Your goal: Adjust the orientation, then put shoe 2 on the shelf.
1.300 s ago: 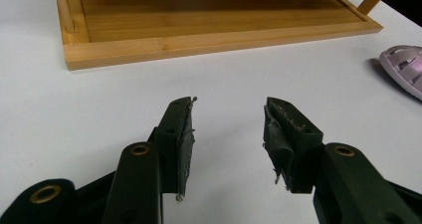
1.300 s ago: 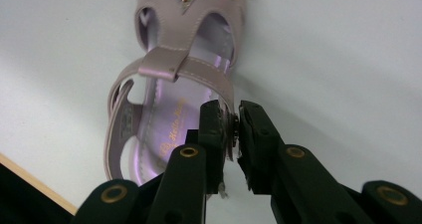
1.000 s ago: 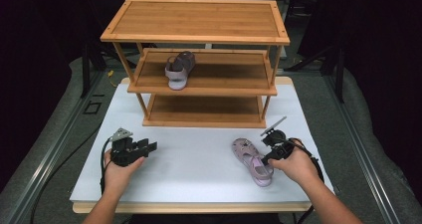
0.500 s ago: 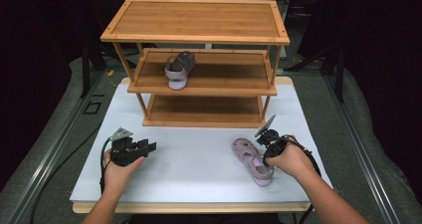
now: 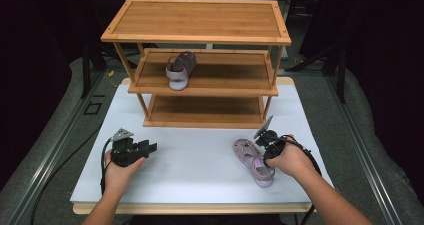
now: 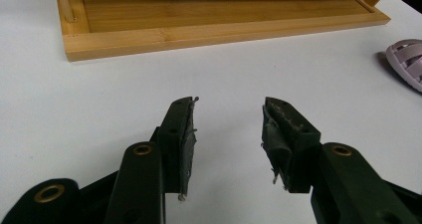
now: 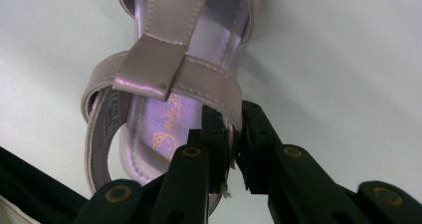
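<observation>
On the right part of the white tabletop (image 5: 200, 170), in front of the wooden rack, the pink sandal (image 5: 253, 161) is lying flat with its long axis running diagonally, the toe toward the rack and the heel toward the near right corner. The right claw (image 5: 264, 145) is sitting directly at the sandal's right side; in the right gripper view its jaws have just been closing and are now pinching the side strap (image 7: 219, 97) near the heel, the rest of the sandal (image 7: 164, 59) stretching away from it. The left claw (image 5: 145, 148) is resting well apart on the other side of the tabletop, its jaws spread with nothing between them, so the right hand (image 5: 290, 160) is clearly the nearer one. The second sandal (image 5: 180, 69) is already standing on the middle shelf (image 5: 225, 77) of the rack (image 5: 200, 22), which is lying beyond and to the left of the held sandal. Around the tabletop the room is looking dark, with grey floor.
</observation>
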`<state>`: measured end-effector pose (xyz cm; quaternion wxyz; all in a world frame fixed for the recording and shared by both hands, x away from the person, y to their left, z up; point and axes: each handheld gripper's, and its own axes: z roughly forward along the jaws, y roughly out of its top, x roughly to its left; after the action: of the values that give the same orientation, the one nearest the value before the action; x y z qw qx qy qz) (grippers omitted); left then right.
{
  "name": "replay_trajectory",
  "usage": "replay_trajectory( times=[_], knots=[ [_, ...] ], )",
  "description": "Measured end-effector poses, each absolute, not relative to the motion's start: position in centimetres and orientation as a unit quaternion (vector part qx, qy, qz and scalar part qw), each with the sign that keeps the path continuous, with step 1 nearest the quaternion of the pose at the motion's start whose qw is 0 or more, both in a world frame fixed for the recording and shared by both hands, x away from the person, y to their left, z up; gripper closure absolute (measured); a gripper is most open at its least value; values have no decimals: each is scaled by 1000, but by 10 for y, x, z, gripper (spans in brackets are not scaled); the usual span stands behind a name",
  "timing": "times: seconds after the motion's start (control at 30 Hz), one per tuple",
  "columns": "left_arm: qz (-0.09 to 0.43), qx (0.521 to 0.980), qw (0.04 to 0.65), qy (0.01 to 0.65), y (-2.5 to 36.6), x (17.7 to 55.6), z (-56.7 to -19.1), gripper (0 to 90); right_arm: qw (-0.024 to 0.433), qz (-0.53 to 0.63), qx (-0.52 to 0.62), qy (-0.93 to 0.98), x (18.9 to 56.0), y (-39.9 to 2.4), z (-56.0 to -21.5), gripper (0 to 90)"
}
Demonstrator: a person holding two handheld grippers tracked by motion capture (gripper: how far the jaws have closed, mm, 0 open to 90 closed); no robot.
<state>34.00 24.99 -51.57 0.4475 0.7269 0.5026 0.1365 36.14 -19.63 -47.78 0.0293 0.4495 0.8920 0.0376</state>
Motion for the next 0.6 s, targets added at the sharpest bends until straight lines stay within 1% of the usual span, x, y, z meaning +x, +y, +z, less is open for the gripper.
replay_trajectory(
  times=[0.1,0.2,0.23,0.37,0.4,0.43,0.6],
  knots=[
    [137,726,448,503,251,340,-516,556,32,36,448,893,361,-196,-477,827],
    [136,726,447,504,251,340,-516,556,18,34,448,893,361,-197,-474,829],
    [136,726,447,504,251,340,-516,556,25,46,450,892,360,-197,-476,830],
    [135,725,449,505,252,340,-516,557,29,48,449,892,359,-196,-475,832],
    [135,725,449,505,252,340,-516,557,22,38,449,893,360,-196,-473,832],
    [134,725,449,505,252,340,-516,557,29,50,450,891,359,-196,-474,832],
    [134,724,449,506,252,340,-516,558,30,64,454,888,357,-198,-472,834]
  ],
)
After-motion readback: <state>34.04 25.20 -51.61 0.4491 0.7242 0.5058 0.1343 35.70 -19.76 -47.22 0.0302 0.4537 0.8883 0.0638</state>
